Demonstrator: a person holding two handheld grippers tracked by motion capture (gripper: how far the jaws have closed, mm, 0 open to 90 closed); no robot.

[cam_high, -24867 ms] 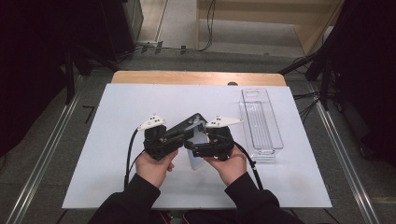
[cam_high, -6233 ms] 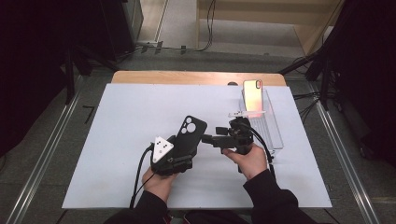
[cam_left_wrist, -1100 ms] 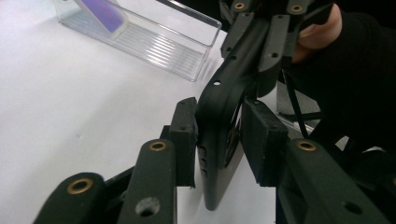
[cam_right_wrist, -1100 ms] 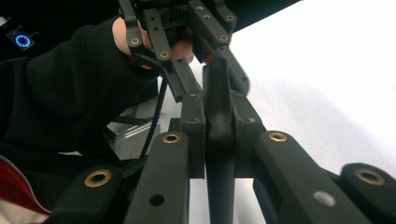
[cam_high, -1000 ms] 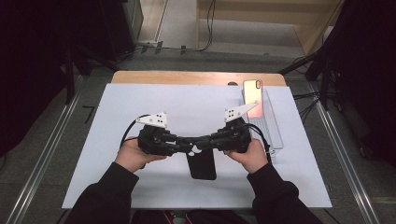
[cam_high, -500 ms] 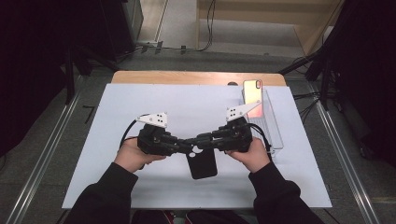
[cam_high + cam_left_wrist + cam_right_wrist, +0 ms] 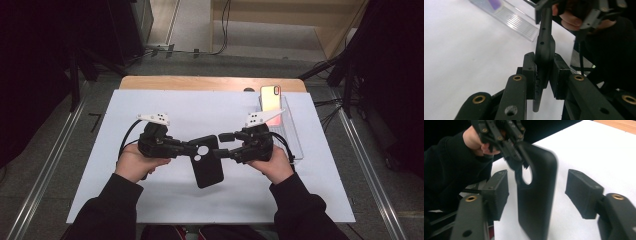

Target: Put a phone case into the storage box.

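A black phone case (image 7: 207, 165) hangs just over the white mat at the table's middle. My left gripper (image 7: 196, 148) is shut on its upper left edge; in the left gripper view the pads (image 7: 530, 72) clamp the case (image 7: 545, 47) edge-on. My right gripper (image 7: 223, 145) faces it from the right, and its jaws have just been opening. In the right gripper view the case (image 7: 536, 195) stands between the two pads (image 7: 584, 195) with a gap on each side. A phone (image 7: 270, 97) with a lit orange screen leans in the far end of a clear tray (image 7: 295, 145).
The white mat (image 7: 150, 200) covers most of the wooden table (image 7: 200, 82). The clear tray lies along the mat's right side, just behind my right hand. Metal rails run along the floor on both sides of the table.
The right gripper's jaws have spread apart and let go of the case's right edge. The left gripper keeps its hold. Both hands have stayed nearly in place.
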